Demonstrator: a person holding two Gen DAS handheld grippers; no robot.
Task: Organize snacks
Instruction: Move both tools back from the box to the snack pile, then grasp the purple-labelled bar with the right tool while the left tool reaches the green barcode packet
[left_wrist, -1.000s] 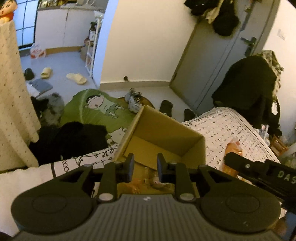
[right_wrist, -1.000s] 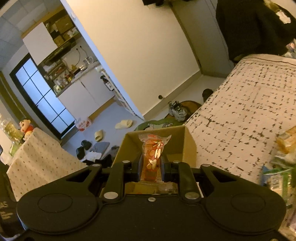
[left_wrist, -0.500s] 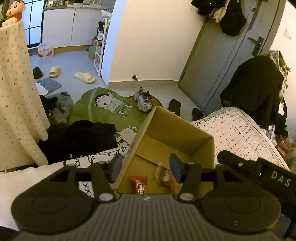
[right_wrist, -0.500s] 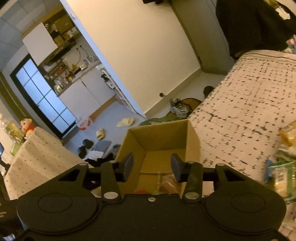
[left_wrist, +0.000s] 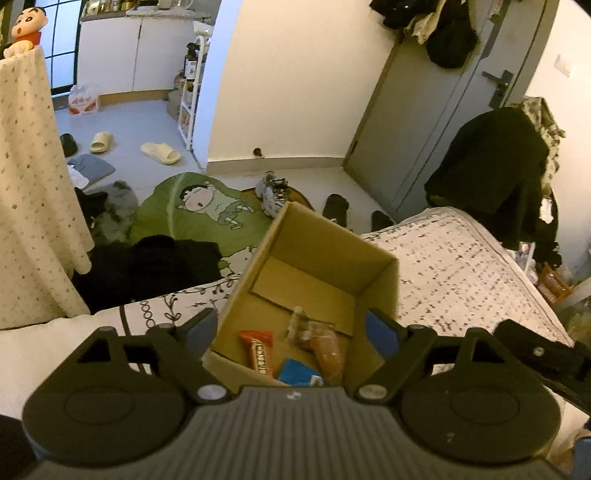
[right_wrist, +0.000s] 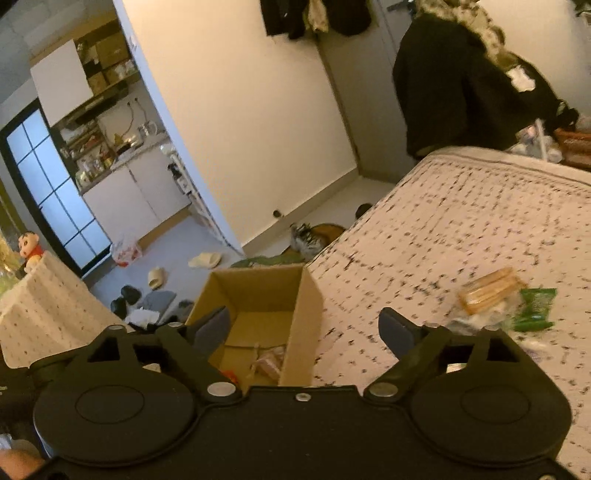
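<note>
An open cardboard box (left_wrist: 380, 280) stands on the bed; it also shows in the right wrist view (right_wrist: 301, 302). Inside lie an orange-red bar (left_wrist: 260, 350), a clear pack of orange snack (left_wrist: 325, 350) and a blue packet (left_wrist: 297, 373). My left gripper (left_wrist: 291, 328) is open and empty just above the box's near edge. My right gripper (right_wrist: 304, 328) is open and empty, above the box's right wall. Loose snacks lie on the bed to the right: a yellow-orange pack (right_wrist: 487, 290) and a green packet (right_wrist: 533, 308).
The patterned bed cover (right_wrist: 461, 221) stretches to the right. The other gripper's black body (left_wrist: 539, 354) sits at the right in the left wrist view. Beyond the bed edge the floor holds a green cartoon rug (left_wrist: 199, 210), dark clothes (left_wrist: 147, 266) and shoes.
My right gripper opened and dropped the orange snack pack into the box, then swung right towards the loose snacks. My left gripper opened wide and rose slightly over the box.
</note>
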